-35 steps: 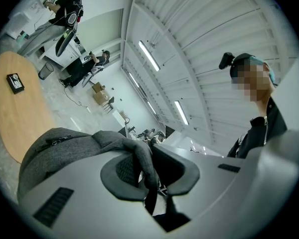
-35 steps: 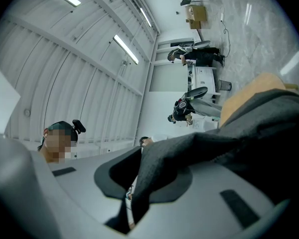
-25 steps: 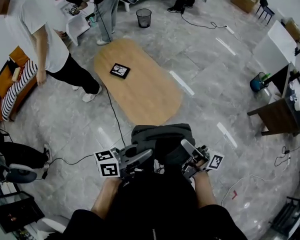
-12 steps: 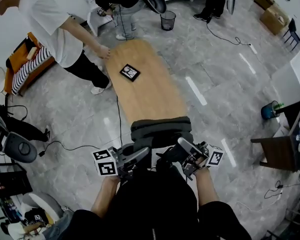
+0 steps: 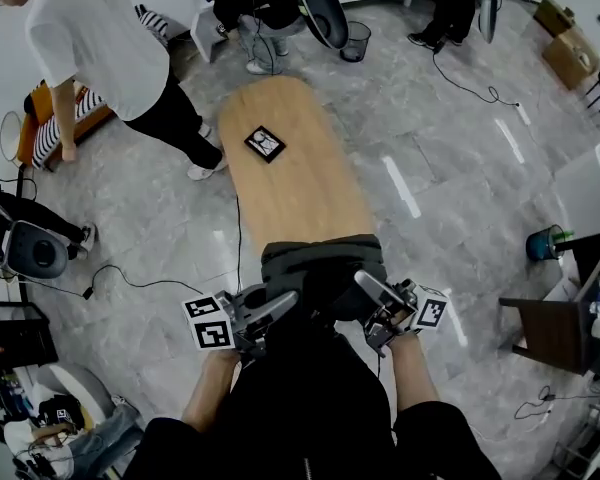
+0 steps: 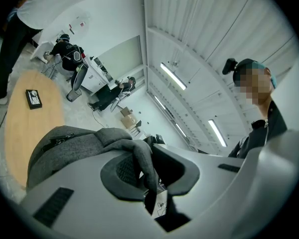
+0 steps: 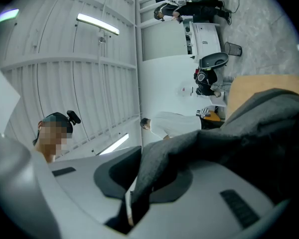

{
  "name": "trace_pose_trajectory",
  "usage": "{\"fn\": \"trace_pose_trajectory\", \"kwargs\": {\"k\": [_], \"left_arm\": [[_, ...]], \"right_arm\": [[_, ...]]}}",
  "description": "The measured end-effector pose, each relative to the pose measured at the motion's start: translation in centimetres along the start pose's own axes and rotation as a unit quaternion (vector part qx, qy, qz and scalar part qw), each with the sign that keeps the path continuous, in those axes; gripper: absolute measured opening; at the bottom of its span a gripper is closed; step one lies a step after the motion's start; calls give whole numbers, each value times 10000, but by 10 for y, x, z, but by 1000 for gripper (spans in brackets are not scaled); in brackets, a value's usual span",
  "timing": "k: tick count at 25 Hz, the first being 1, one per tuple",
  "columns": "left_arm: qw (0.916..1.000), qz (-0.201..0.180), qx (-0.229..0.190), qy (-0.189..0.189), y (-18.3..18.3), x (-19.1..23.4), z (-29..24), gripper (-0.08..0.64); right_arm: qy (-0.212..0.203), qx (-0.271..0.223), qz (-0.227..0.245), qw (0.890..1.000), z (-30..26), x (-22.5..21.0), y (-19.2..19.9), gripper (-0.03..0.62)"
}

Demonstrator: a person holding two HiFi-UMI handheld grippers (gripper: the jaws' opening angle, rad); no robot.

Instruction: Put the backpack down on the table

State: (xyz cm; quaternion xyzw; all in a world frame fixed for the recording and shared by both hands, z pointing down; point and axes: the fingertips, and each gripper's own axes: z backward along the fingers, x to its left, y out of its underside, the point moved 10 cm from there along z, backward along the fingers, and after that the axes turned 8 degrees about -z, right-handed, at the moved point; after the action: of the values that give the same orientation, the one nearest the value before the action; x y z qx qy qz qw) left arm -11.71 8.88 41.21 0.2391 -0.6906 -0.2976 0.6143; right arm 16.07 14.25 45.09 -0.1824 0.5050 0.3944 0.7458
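Head view looks steeply down on a grey backpack (image 5: 320,266) held up between the two grippers at the near end of the oval wooden table (image 5: 298,183). The backpack's far edge overlaps the table's near rim, and whether it rests on the tabletop cannot be told. The left gripper (image 5: 285,308) is at the backpack's left side and the right gripper (image 5: 365,290) at its right, both just short of the table's near end. In the left gripper view the jaws are clamped on a fold of grey strap (image 6: 142,163), with the backpack's body beyond them toward the table. In the right gripper view the jaws are likewise pinched shut on grey backpack fabric. A small black-bordered card (image 5: 265,143) lies on the table's far half. A person in a white shirt (image 5: 100,43) stands off the table's far left side. A mesh waste bin (image 5: 356,40) stands on the floor beyond the table's far end.
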Motion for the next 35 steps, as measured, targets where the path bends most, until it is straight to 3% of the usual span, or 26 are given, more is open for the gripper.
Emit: {"fn": "trace_pose_trajectory", "kwargs": {"k": [8, 16, 21, 30, 35], "left_arm": [[10000, 93, -12, -33, -2, 17, -11, 55], [9996, 222, -167, -99, -26, 57, -27, 54], [9989, 230, -343, -207, -55, 104, -35, 54], [9976, 213, -538, -391, -126, 187, -45, 54], [9967, 114, -550, -581, -161, 234, -48, 55]], "right_arm": [[26, -36, -152, 9999, 1, -16, -15, 43], [400, 166, -175, 9989, -26, -39, -58, 43], [694, 442, -161, 9965, -65, -67, -101, 43], [802, 678, -313, 9940, -157, -120, -180, 43], [975, 612, -527, 9920, -202, -157, -217, 43]]}}
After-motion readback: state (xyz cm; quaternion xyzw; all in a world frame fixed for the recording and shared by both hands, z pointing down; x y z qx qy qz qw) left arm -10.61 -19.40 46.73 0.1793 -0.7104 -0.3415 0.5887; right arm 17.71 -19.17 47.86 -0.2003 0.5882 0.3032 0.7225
